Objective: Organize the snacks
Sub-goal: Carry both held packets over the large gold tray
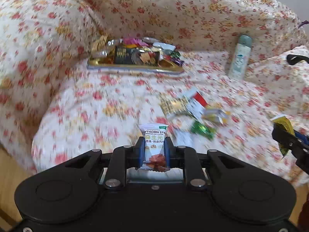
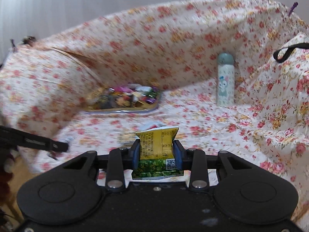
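Home living room, sofa under a floral cover (image 1: 115,96), snack tray (image 1: 135,68), cartoon-print flask (image 2: 225,81), pale wall.

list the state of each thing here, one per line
left gripper: shut on the white packet
white packet: held upright between the fingers
right gripper: shut on the yellow packet
yellow packet: held, pinched at the middle
tray: flat on the sofa, piled with snacks
loose snacks: scattered on the seat, outside the tray
bottle: capped, leaning against the sofa back
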{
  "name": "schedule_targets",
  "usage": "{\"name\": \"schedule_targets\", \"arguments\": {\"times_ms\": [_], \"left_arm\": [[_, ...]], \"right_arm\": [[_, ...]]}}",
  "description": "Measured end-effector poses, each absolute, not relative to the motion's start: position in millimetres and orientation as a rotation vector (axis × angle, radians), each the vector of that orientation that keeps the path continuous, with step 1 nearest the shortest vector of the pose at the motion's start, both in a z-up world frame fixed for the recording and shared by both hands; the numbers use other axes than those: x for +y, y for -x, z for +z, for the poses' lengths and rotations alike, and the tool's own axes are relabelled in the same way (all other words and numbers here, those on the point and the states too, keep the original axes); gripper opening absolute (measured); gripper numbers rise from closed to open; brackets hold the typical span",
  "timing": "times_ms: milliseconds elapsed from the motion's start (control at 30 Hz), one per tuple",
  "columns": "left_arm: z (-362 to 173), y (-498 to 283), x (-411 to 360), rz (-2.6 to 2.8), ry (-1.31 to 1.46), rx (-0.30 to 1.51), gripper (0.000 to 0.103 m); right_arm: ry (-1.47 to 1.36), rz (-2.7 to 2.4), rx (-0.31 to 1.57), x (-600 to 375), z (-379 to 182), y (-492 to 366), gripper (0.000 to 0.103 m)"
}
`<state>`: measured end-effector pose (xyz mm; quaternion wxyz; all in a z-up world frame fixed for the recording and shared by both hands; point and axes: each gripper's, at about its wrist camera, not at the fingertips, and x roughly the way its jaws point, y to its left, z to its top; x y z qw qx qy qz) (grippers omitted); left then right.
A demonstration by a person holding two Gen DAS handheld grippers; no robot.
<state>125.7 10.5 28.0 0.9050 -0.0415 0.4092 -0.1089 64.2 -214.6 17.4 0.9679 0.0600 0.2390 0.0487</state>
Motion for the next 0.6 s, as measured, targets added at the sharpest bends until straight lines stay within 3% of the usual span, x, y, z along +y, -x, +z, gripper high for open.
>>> {"name": "schedule_targets", "arguments": {"times_ms": [233, 600], "left_arm": [[32.5, -71.2, 7.4, -0.267, 0.135, 0.884, 0.027], [-3.1, -30.3, -16.4, -0.304, 0.058, 1.006, 0.027]], "right_arm": [[-0.188, 0.156, 0.484, -207.9, 34.7, -3.2, 0.037], [-0.213, 0.095, 0.675, -197.4, -1.5, 32.3, 0.037]]}}
